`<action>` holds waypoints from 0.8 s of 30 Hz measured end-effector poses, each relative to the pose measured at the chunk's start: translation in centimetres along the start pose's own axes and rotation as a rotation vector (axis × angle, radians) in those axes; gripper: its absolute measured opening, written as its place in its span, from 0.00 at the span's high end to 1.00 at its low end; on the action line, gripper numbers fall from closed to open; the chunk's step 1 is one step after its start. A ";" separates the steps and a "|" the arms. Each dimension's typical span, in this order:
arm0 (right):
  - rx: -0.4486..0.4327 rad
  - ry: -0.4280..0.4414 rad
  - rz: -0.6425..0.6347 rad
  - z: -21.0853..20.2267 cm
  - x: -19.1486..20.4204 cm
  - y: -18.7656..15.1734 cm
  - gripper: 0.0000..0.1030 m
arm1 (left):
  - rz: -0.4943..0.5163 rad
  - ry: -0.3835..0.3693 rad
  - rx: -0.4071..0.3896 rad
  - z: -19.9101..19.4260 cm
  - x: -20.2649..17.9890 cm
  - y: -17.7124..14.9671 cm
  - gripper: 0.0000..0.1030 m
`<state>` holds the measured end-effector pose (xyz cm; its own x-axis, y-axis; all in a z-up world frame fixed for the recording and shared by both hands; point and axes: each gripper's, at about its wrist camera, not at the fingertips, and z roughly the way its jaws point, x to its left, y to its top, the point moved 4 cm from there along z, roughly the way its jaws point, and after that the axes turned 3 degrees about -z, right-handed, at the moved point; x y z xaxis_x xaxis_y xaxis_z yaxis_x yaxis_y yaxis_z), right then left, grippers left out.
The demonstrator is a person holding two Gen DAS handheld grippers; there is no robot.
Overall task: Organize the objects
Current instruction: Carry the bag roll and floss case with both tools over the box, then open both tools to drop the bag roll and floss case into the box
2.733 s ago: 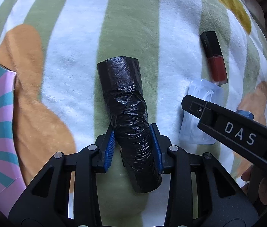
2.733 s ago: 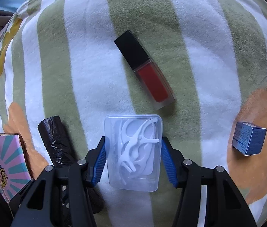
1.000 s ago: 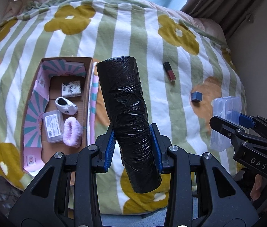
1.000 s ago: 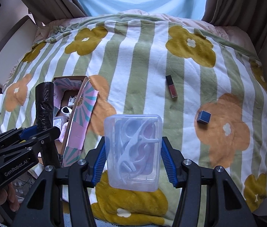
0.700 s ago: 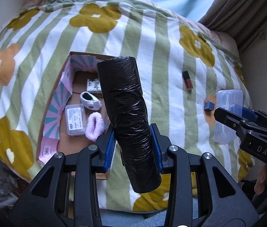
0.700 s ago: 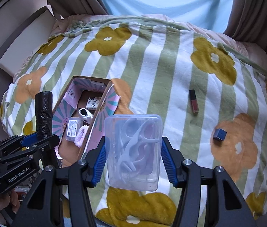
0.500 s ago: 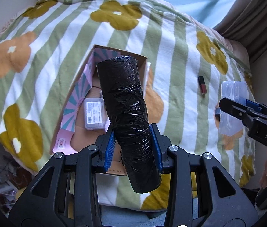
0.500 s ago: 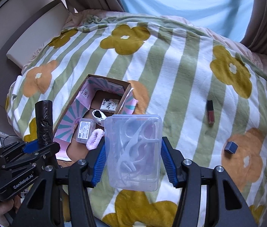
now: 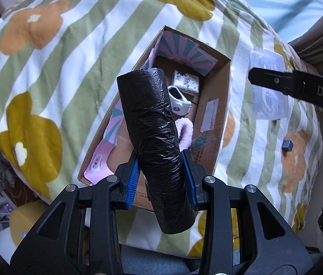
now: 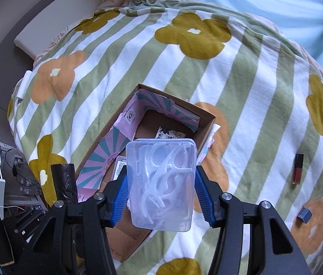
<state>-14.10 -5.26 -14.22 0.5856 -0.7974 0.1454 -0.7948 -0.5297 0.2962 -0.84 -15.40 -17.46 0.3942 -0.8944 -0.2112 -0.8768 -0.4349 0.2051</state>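
Both tools now hang above the cardboard box (image 9: 216,119), left tool (image 9: 161,174) clamping the black bag roll (image 9: 154,137), right tool (image 10: 160,197) gripping the floss-pick case (image 10: 161,183); releasing early risks either landing on the bed (image 10: 264,87).

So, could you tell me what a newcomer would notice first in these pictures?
Probably the black roll clamped in the left gripper, over the open box on the flowered blanket. Next, the clear case of floss picks in the right gripper, also above that box.

Left gripper (image 9: 160,180) and right gripper (image 10: 160,195) point steeply down, fingers clamped.
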 end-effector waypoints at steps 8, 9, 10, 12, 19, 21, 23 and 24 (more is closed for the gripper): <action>0.081 0.015 -0.037 7.0 1.7 2.9 0.51 | -0.017 -0.007 0.095 5.4 0.9 -0.5 0.69; 0.088 0.016 -0.040 7.9 1.8 3.1 0.51 | -0.017 -0.010 0.105 6.1 0.9 -0.6 0.69; 0.096 0.016 -0.042 8.9 1.9 3.4 0.51 | -0.021 -0.014 0.115 6.8 0.9 -0.6 0.69; 0.110 0.015 -0.047 10.6 1.9 3.9 0.51 | -0.030 -0.019 0.135 8.1 1.0 -0.6 0.69; 0.148 0.021 -0.075 14.8 2.4 5.2 0.51 | -0.036 -0.027 0.170 11.3 1.0 0.1 0.72; 0.149 0.023 -0.082 14.9 2.5 5.4 0.51 | -0.051 -0.031 0.169 11.5 1.1 0.3 0.72; 0.151 0.028 -0.089 14.9 2.5 5.4 0.51 | -0.057 -0.033 0.165 11.4 1.2 0.5 0.72; 0.152 0.031 -0.090 14.9 2.6 5.5 0.51 | -0.059 -0.035 0.162 11.3 1.1 0.5 0.72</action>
<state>-19.32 -14.54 -26.26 0.6581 -0.7369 0.1543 -0.7526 -0.6378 0.1637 -3.96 -15.48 -28.37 0.4389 -0.8625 -0.2519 -0.8865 -0.4613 0.0349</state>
